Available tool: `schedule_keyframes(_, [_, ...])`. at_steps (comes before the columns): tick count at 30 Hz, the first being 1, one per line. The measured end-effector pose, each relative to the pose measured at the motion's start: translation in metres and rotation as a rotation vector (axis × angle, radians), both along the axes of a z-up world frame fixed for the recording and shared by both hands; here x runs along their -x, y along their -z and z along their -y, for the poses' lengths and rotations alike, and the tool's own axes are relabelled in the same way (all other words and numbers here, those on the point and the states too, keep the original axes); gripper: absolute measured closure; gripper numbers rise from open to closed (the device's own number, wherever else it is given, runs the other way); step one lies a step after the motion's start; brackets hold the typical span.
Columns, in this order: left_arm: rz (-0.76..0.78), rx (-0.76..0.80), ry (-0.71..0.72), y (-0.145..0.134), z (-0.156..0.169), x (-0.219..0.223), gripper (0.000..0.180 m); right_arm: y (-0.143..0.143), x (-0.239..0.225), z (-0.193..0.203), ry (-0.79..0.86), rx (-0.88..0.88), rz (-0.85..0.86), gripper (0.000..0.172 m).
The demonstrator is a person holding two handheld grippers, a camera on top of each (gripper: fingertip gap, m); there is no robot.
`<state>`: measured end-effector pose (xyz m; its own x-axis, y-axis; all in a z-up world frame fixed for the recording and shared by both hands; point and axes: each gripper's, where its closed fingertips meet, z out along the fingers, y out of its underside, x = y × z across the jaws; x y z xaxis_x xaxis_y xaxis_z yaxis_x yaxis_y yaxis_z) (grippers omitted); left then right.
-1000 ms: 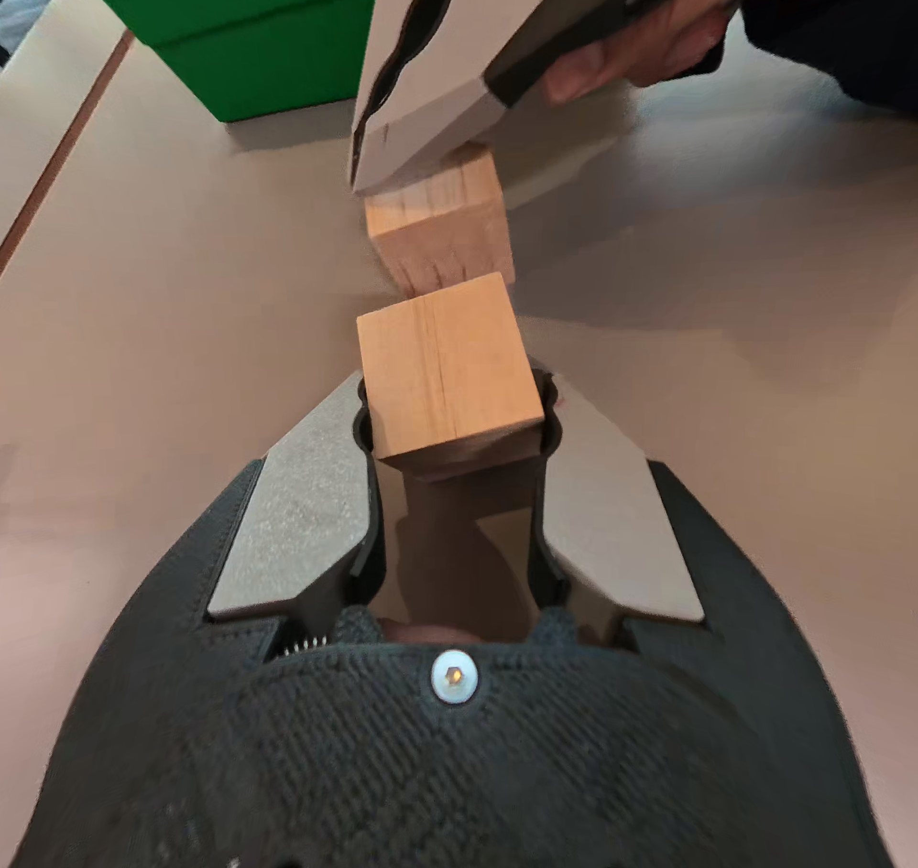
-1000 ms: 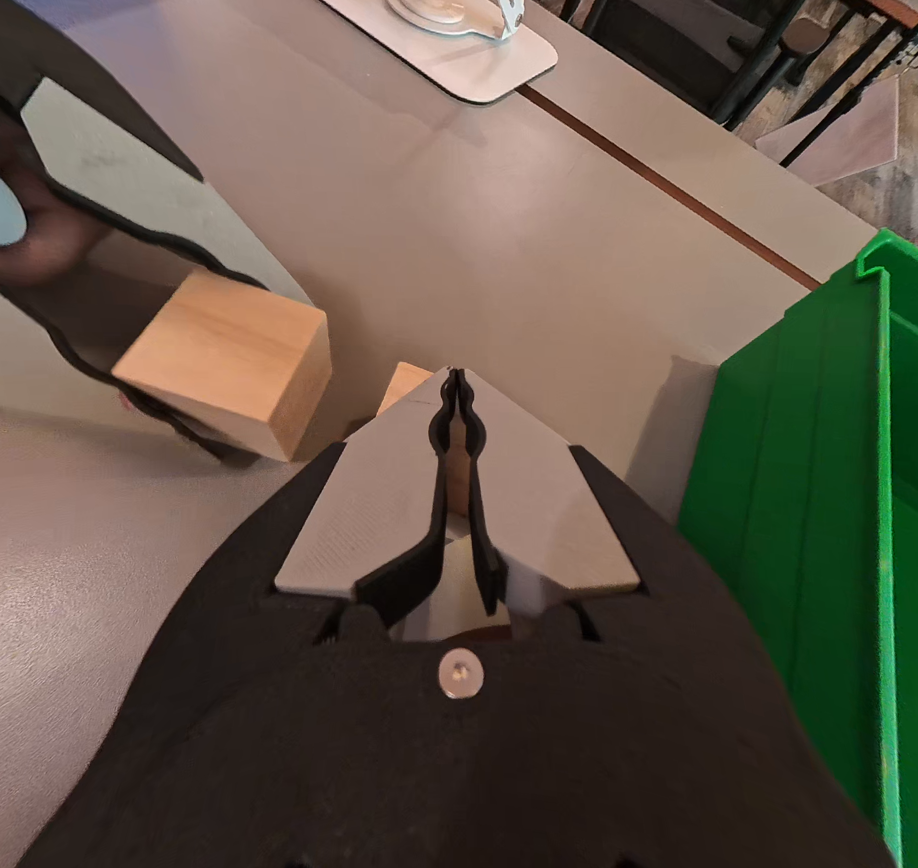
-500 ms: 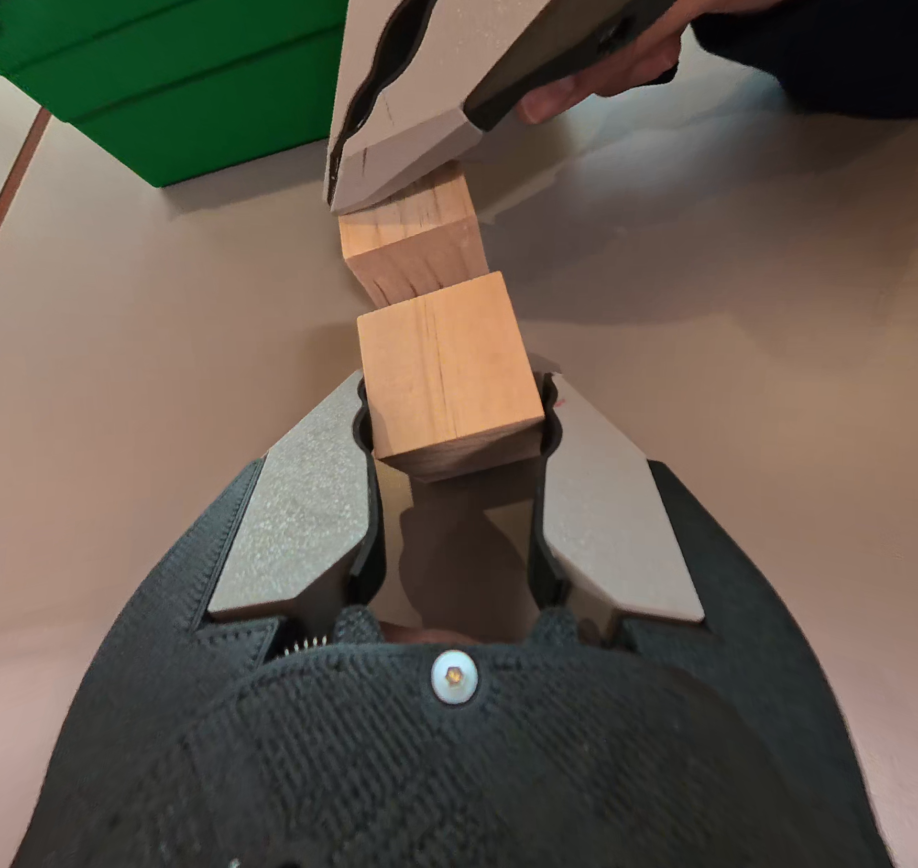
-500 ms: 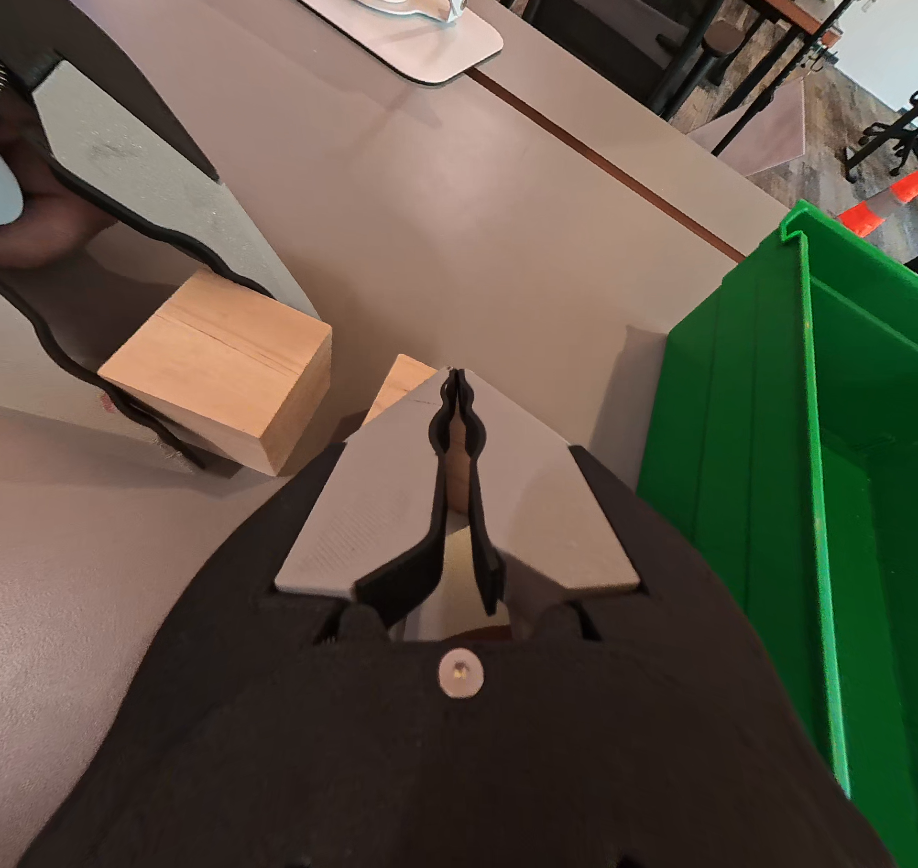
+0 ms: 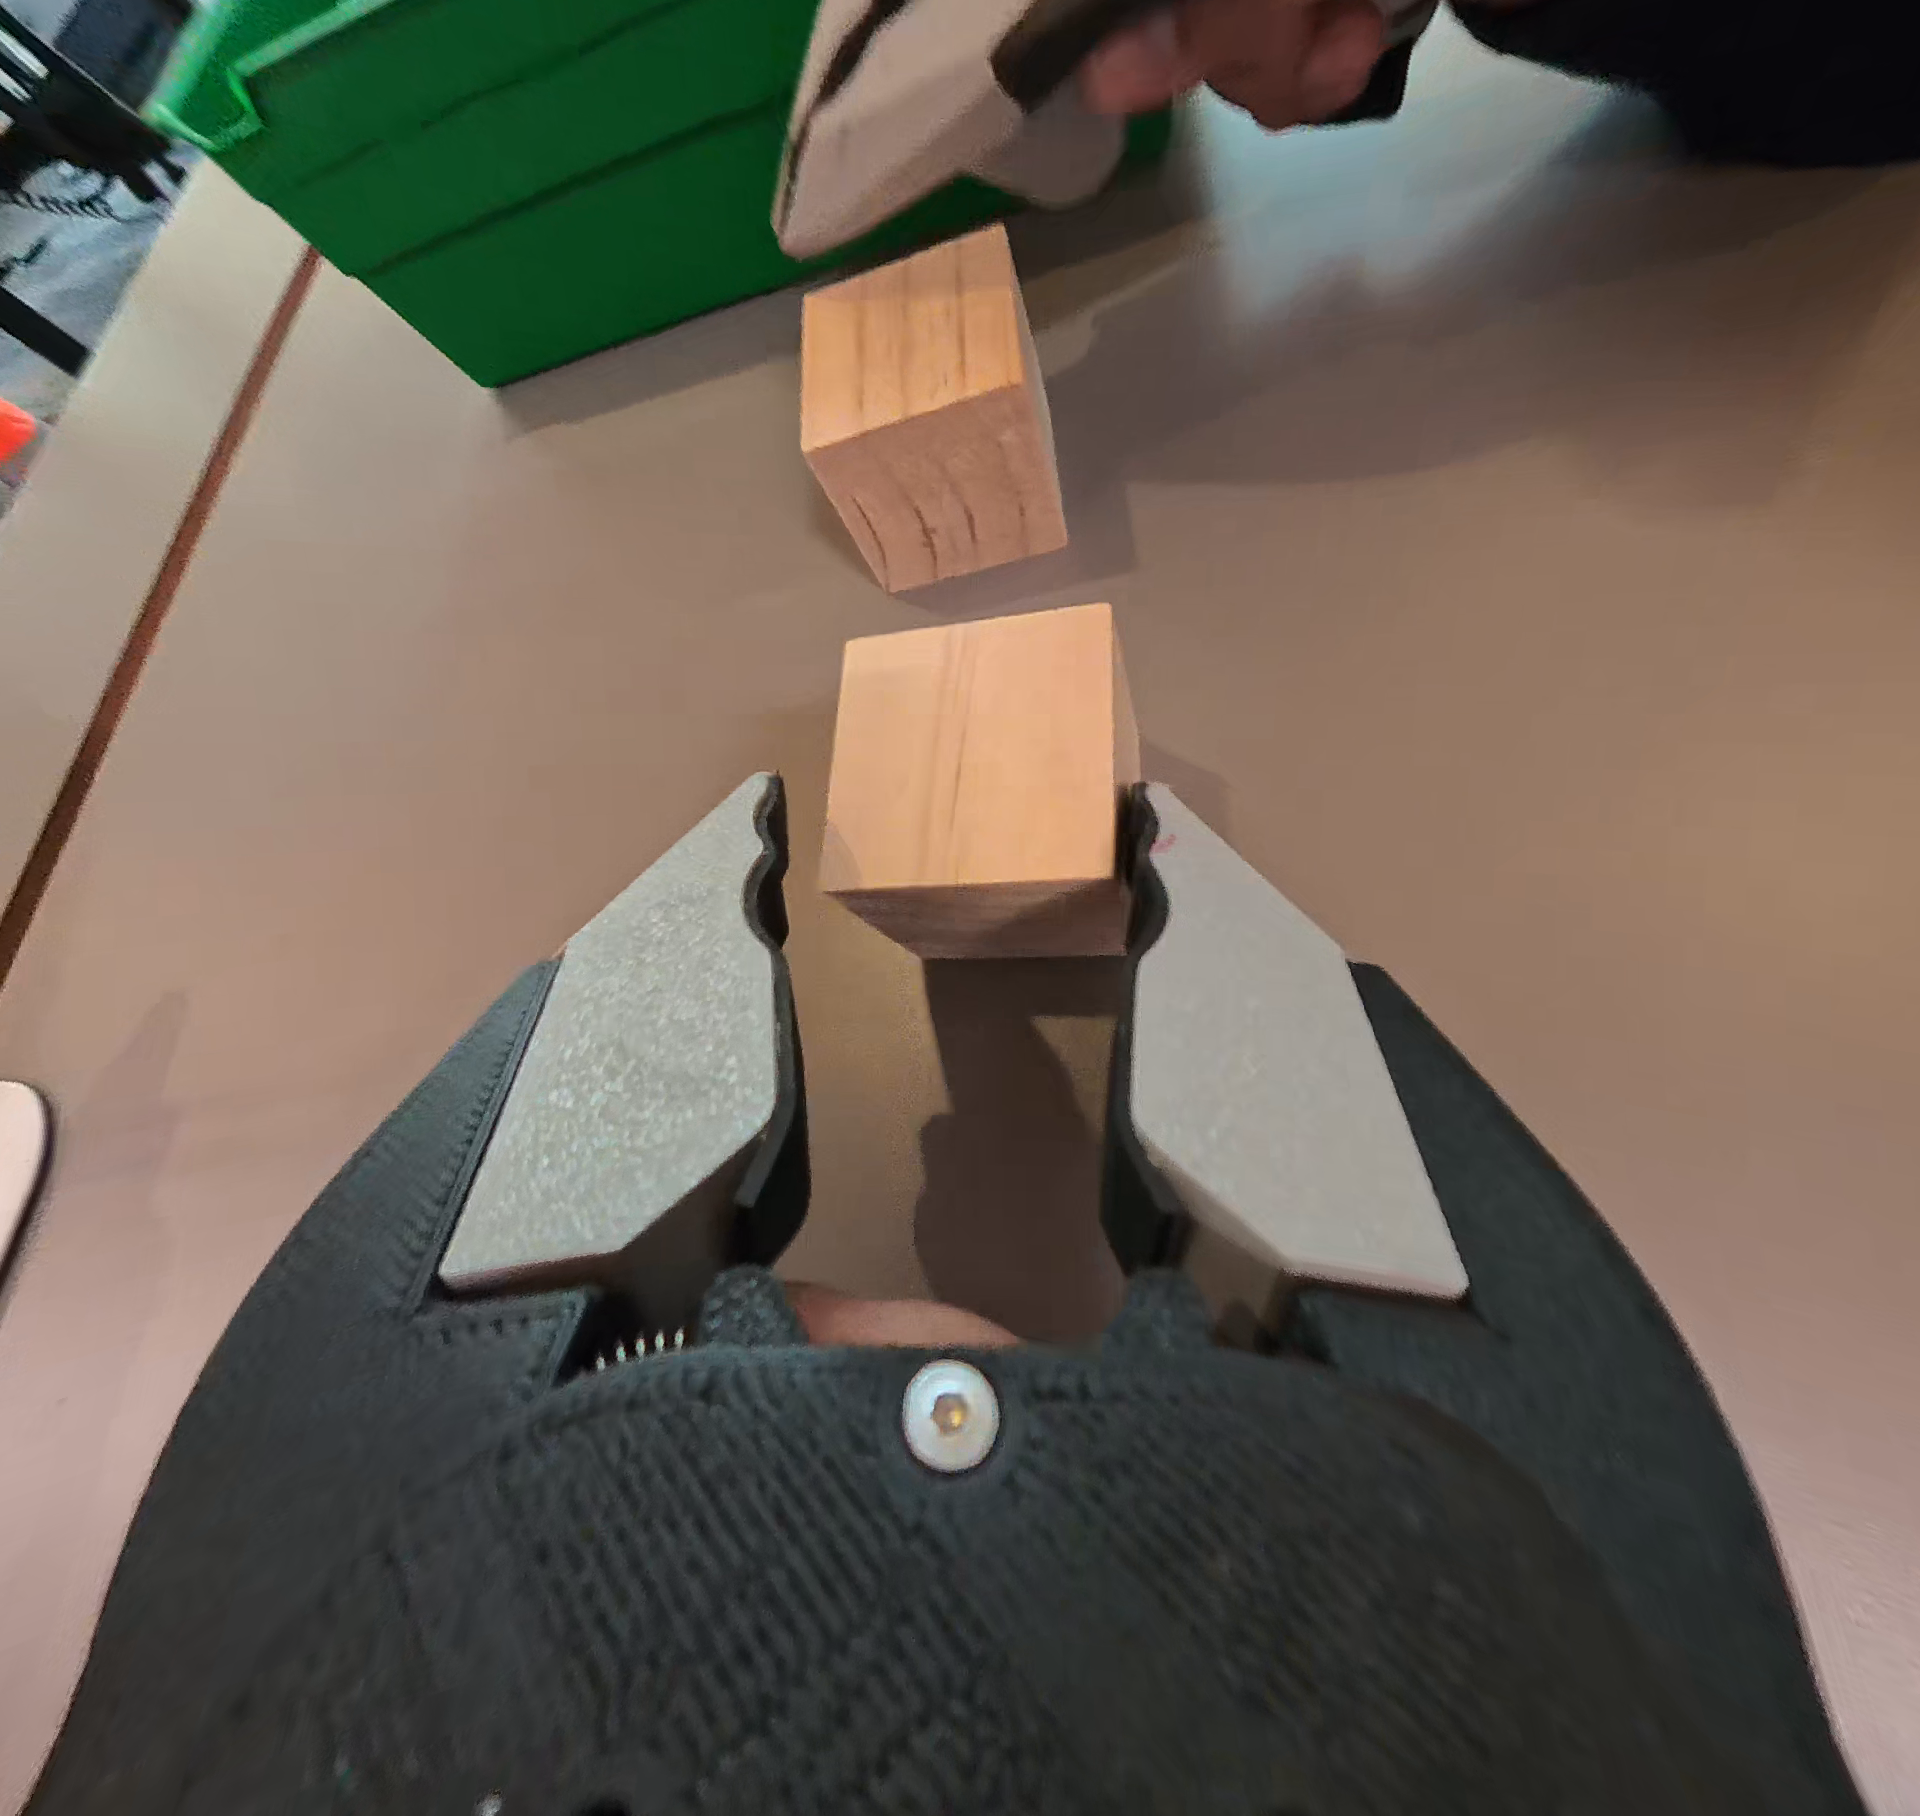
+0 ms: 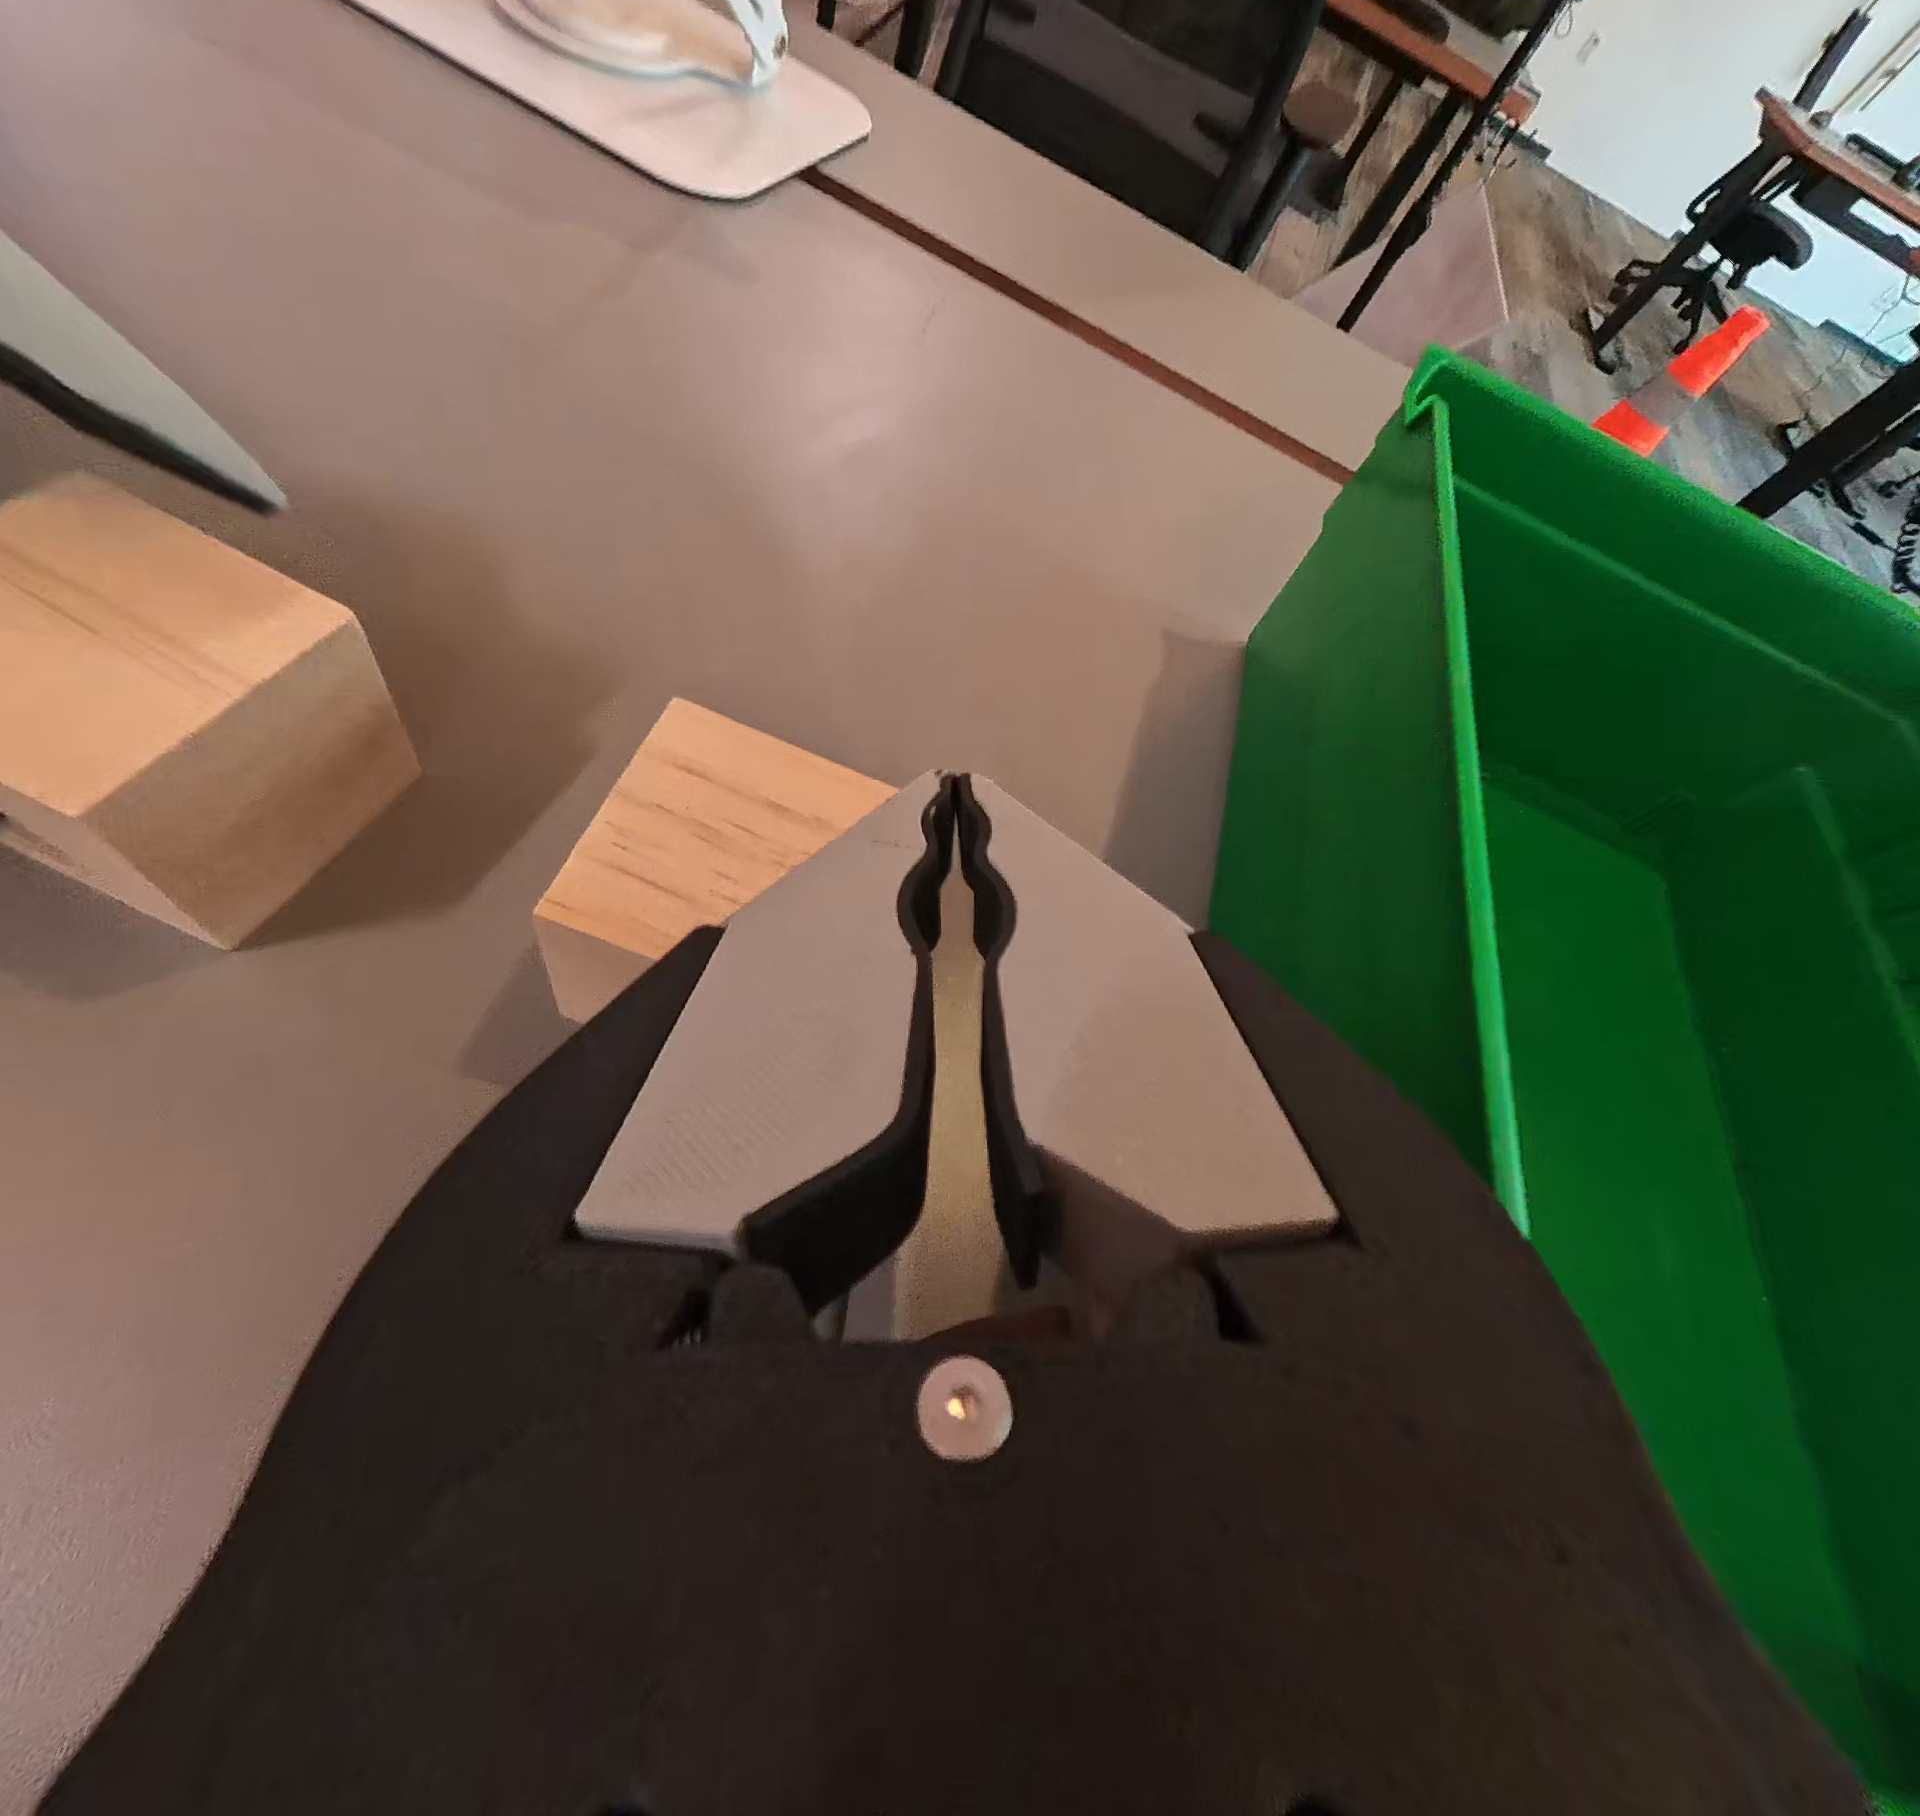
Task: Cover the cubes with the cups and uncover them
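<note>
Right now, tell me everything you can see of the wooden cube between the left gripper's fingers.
The wooden cube is pale, smooth wood with a faint grain line along its top. It rests flat on the brown table, between the left gripper's open fingers: a gap shows at one pad, the other lies close against its side. A second cube stands just beyond, apart from it.

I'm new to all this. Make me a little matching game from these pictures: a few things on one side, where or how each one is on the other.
Things:
1. near wooden cube
2. far wooden cube
3. green bin
4. right gripper

States:
a. fingers closed together
b. standing at the table's edge, open at the top
c. between the left gripper's open fingers
d. on the table just below the right gripper's tip

Pairs: 1-c, 2-d, 3-b, 4-a
</note>
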<state>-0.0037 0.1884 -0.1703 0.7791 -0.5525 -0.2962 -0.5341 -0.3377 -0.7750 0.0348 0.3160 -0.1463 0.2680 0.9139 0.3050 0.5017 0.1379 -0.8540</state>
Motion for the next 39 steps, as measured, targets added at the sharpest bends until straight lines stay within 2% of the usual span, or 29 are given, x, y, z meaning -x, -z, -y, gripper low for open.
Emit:
schedule_keyframes(2, [0.0, -0.026, -0.015, -0.007, 0.003, 0.003, 0.116, 0.006, 0.001, 0.002, -0.009, -0.001, 0.027, 0.172])
schedule_keyframes(8, [-0.033, -0.021, -0.077, 0.001, 0.003, 0.014, 0.104, 0.007, 0.0, 0.003, -0.014, 0.015, 0.03, 0.172])
schedule_keyframes(12, [-0.095, 0.02, -0.066, 0.021, -0.005, 0.008, 0.11, 0.007, 0.0, 0.003, -0.015, 0.004, 0.035, 0.172])
schedule_keyframes(20, [-0.092, -0.011, -0.075, 0.02, -0.019, 0.001, 0.111, 0.006, 0.0, 0.005, -0.021, -0.013, 0.037, 0.172])
schedule_keyframes(26, [-0.107, -0.027, -0.066, 0.02, -0.027, -0.005, 0.111, -0.015, 0.001, 0.006, -0.008, -0.085, -0.052, 0.172])
schedule_keyframes(32, [-0.093, -0.033, -0.088, 0.013, -0.019, 0.001, 0.108, -0.033, -0.001, 0.004, 0.008, -0.127, -0.145, 0.172])
schedule_keyframes(39, [-0.099, -0.015, -0.113, 0.015, 0.0, 0.015, 0.108, -0.036, 0.001, 0.01, -0.013, -0.157, -0.154, 0.172])
